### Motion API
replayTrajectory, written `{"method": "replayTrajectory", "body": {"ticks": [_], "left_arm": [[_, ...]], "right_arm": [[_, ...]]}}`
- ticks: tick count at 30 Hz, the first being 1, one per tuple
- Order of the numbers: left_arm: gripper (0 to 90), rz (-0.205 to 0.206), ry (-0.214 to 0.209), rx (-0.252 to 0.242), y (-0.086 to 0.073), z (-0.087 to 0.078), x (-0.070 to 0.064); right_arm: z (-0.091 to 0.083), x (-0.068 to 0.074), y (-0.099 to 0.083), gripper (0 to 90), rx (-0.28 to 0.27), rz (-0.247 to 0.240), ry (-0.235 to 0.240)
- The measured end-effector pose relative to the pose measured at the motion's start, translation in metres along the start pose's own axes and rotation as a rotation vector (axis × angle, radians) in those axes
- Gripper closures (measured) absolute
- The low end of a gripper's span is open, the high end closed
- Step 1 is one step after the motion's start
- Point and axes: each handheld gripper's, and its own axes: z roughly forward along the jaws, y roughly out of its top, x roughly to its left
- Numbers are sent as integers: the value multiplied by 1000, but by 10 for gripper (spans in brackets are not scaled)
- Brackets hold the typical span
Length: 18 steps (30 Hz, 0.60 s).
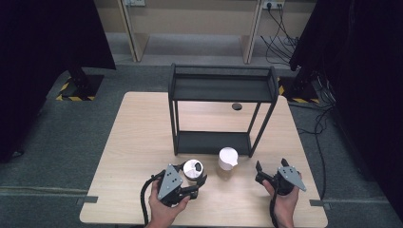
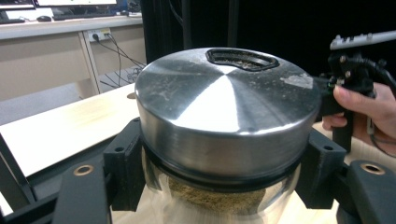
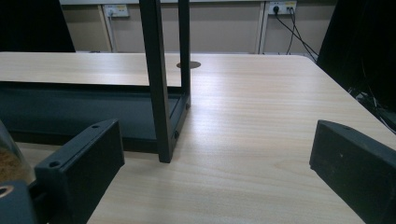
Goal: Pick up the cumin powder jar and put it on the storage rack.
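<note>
High view: left gripper is clamping the metal-lidded jar at the table's near edge.
Jar's standing upright, long axis vertical, lid slot facing up, with the shelf rack sitting straight ahead; right gripper is hanging wide open and empty, farther off beside the white-lidded jar.

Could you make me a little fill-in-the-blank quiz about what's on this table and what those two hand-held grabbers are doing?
1. The left gripper has its jaws closed around a jar with a ____ lid.
2. The right gripper has its jaws ____, holding nothing.
3. The white jar stands in front of the black ____.

Missing words: metal; open; shelf
</note>
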Motion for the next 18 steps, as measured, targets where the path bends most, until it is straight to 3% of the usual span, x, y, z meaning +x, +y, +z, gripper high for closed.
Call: {"method": "replayTrajectory", "body": {"ticks": [18], "left_arm": [[308,-14,32,-18,34,6,12]], "right_arm": [[0,0,0,32,2,3,0]]}}
